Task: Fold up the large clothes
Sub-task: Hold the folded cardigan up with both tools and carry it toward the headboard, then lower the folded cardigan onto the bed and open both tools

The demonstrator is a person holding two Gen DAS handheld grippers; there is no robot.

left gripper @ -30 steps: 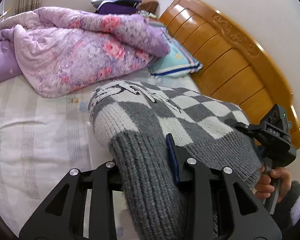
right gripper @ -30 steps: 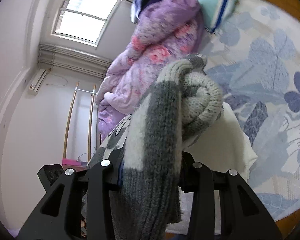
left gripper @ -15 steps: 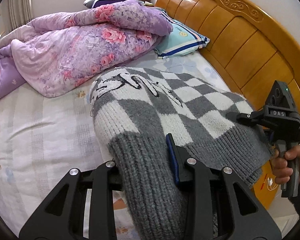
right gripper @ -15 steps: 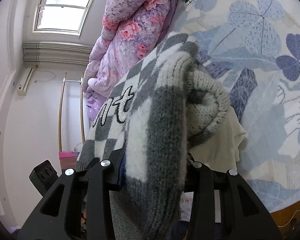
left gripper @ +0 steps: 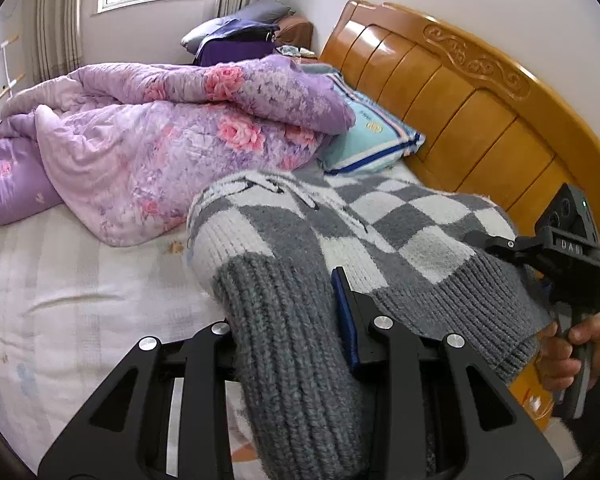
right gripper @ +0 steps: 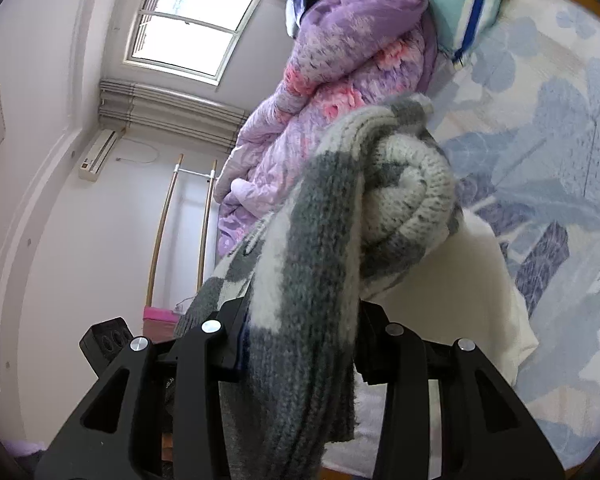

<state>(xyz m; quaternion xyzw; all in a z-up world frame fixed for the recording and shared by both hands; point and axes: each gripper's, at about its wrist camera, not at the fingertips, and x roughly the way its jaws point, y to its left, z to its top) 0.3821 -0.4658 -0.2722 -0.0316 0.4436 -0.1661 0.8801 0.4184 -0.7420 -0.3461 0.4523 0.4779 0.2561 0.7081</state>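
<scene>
A grey-and-white checked sweater point(left gripper: 340, 232) is being held off the bed sheet point(left gripper: 60, 300) by both tools. The left gripper point(left gripper: 288, 316) is clamped on the grey ribbed hem at one end, the knit bulging out between its jaws toward twelve o'clock. The right gripper point(right gripper: 300, 320) is clamped on a bunched, rolled end of the same hem point(right gripper: 404, 196); in the left wrist view its body is appearing at three o'clock, held by a hand point(left gripper: 568, 356). The sweater's long axis is therefore running between the two grippers, roughly nine to three o'clock, with the body draping away toward the purple floral quilt point(left gripper: 160, 152) at eleven o'clock and a pillow point(left gripper: 372, 140) beside the wooden headboard point(left gripper: 460, 120). Neither hand is judged nearer the cloth; both are already gripping it.
</scene>
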